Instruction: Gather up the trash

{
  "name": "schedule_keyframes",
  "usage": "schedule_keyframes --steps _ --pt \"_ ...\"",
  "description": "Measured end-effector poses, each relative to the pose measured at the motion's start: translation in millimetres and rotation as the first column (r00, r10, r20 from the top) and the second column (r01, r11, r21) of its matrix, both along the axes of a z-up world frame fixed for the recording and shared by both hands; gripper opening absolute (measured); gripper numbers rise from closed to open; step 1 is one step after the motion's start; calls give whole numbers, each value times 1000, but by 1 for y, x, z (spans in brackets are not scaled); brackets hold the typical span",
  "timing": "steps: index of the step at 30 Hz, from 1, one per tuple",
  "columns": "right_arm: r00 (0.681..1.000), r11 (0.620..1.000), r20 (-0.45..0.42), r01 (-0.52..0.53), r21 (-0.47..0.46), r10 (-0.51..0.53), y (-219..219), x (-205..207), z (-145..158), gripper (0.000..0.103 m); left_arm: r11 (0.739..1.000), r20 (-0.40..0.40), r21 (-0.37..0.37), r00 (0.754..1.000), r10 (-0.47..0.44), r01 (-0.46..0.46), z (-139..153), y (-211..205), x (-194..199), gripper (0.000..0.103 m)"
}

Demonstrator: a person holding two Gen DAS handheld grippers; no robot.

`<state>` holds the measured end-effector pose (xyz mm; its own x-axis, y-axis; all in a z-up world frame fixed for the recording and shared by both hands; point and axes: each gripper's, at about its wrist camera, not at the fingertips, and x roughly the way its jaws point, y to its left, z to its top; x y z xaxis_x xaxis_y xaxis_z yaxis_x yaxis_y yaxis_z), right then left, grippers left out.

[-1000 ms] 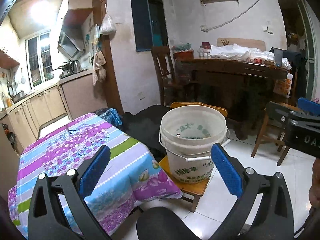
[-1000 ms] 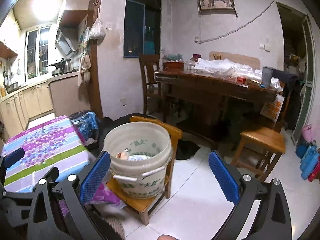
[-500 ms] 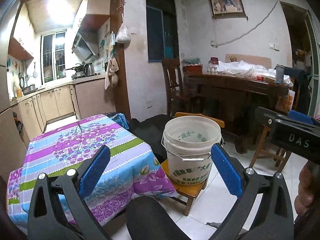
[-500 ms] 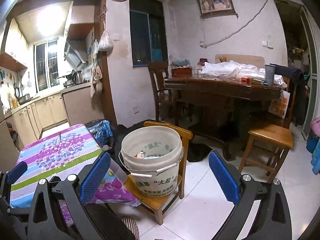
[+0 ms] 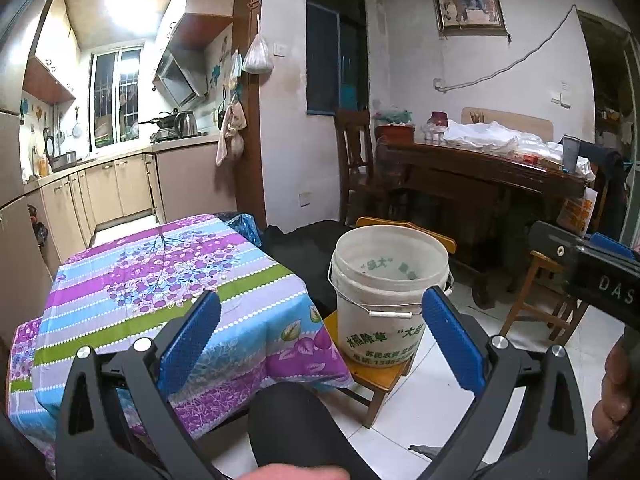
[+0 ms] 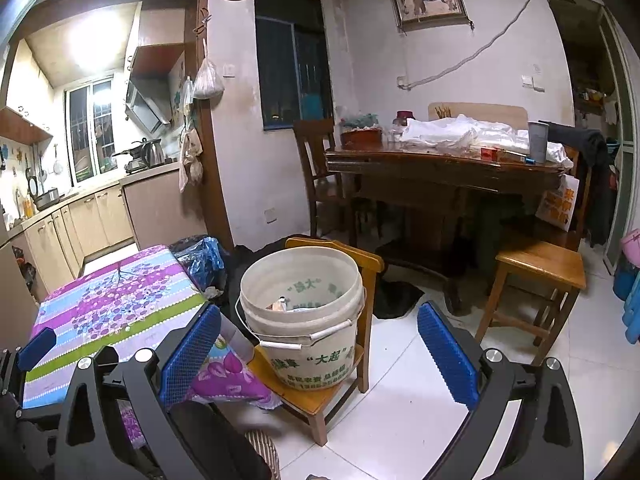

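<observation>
Kitchen cabinets lie behind your flowered worktop (image 5: 152, 280). Both claws, left claw (image 5: 320, 340) and right claw (image 6: 318, 346), gape empty. Trash sits in the bucket (image 6: 304, 312) on a chair (image 6: 320, 396); likely next, find more.

The bucket (image 6: 304, 316) is dull, scuffed white plastic with a thin metal handle. It sits on a smooth wooden chair (image 6: 316, 396). The tablecloth (image 5: 160, 300) is soft flowery cloth. The floor (image 6: 420, 412) is shiny white tile.
</observation>
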<state>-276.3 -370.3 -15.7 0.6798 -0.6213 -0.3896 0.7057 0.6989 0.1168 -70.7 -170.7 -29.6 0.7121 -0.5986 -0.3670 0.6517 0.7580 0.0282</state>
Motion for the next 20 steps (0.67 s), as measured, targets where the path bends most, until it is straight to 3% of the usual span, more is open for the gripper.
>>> schedule_keyframes --steps 5,11,20 --pt "1000 1000 6 5 13 -6 -4 -1 -2 98 1000 -12 10 1000 -11 11 -4 -3 -1 97" --pt "1000 1000 10 7 23 -7 -6 -1 -7 98 999 66 34 998 -21 18 -7 -6 -11 97" --pt "1000 1000 9 11 28 -12 -8 0 -10 98 999 19 36 999 -30 29 -6 -6 -8 97"
